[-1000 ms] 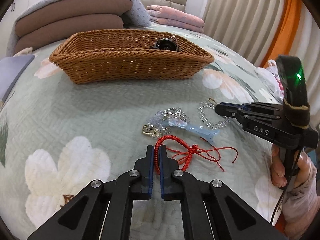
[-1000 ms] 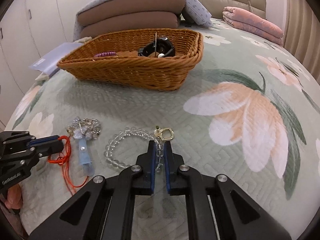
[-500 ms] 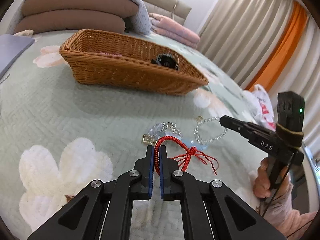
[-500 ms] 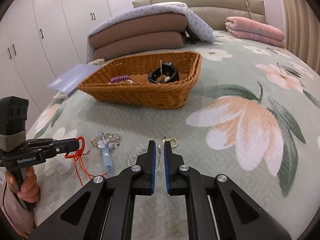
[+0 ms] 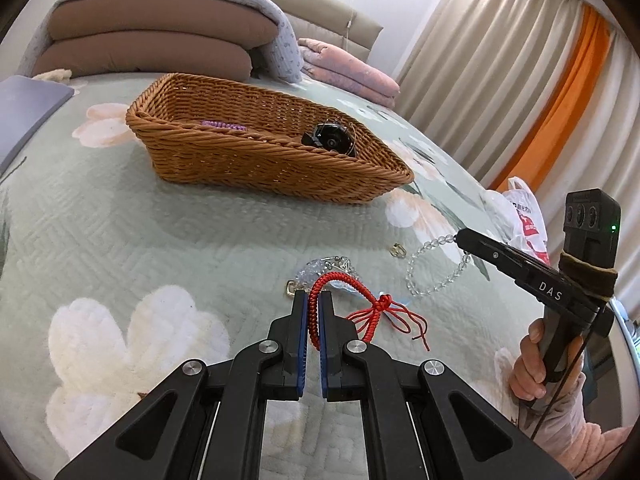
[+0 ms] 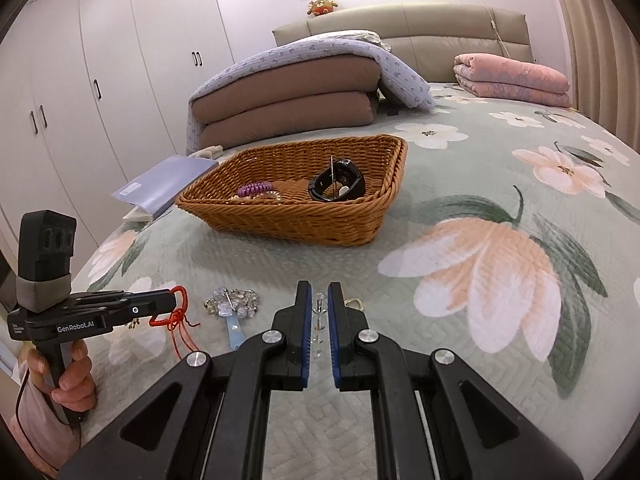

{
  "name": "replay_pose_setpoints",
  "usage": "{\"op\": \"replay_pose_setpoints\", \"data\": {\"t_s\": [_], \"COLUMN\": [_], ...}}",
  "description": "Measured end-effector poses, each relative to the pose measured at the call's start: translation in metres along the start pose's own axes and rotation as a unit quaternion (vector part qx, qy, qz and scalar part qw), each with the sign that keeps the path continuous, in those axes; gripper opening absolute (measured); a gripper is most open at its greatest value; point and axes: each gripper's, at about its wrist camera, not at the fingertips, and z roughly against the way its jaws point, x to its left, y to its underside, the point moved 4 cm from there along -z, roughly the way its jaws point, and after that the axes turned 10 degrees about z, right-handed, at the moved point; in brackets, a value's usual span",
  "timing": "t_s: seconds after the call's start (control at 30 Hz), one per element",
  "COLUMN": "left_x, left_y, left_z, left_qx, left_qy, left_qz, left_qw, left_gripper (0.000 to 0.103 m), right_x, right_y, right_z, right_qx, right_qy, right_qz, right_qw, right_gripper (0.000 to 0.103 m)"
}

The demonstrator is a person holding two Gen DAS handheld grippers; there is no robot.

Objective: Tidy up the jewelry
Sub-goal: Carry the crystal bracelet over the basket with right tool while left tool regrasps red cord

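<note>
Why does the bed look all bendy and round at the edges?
Left wrist view: the fisheye lens bows the curtains and darkens the corners. Right wrist view: the wardrobe doors curve too, with glare near the ceiling; the basket stays sharp.

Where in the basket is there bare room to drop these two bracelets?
The basket's far half, behind the watch and purple coil, is bare weave. Its near end, by those two, is crowded.

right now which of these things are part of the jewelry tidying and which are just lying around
Part of the job:
- red cord bracelet, in the left gripper
- clear bead bracelet, in the right gripper
- crystal charm cluster
- wicker basket

Lying about:
- folded quilts
- blue folder
- plastic bag
</note>
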Motion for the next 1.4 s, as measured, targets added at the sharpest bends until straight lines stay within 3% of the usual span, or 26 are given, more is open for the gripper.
{"op": "replay_pose_setpoints", "data": {"t_s": [0.3,0.6,0.73,0.83,0.97,1.07,1.27,1.4], "left_x": [-0.013,-0.033,-0.026,-0.009,0.029,0.045,0.048,0.038], "left_y": [-0.020,-0.102,-0.109,-0.083,-0.052,-0.036,-0.033,-0.029], "left_z": [0.020,0.055,0.048,0.034,0.002,-0.016,-0.017,-0.022], "left_qx": [-0.045,-0.097,-0.063,-0.013,0.058,0.101,0.100,0.095], "left_qy": [-0.014,-0.010,-0.013,-0.026,-0.075,-0.059,-0.052,-0.073], "left_qz": [-0.014,-0.038,-0.056,-0.064,-0.054,-0.043,-0.048,-0.077], "left_qw": [0.9988,0.9945,0.9964,0.9976,0.9940,0.9921,0.9925,0.9898], "left_gripper": [0.004,0.004,0.004,0.011,0.013,0.013,0.013,0.018], "right_x": [0.011,0.024,0.027,0.031,0.034,0.035,0.027,0.028], "right_y": [-0.018,-0.084,-0.106,-0.108,-0.096,-0.088,-0.082,-0.081], "right_z": [0.013,0.013,0.003,-0.001,-0.012,-0.022,-0.024,-0.020], "right_qx": [-0.026,-0.061,-0.069,-0.075,-0.070,-0.057,-0.055,-0.060], "right_qy": [-0.004,-0.005,-0.008,-0.023,-0.041,-0.043,-0.045,-0.044], "right_qz": [0.016,0.035,0.041,0.042,0.036,0.037,0.028,0.029], "right_qw": [1.000,0.997,0.997,0.996,0.996,0.997,0.997,0.997], "right_gripper": [0.010,0.010,0.010,0.010,0.010,0.010,0.010,0.010]}}
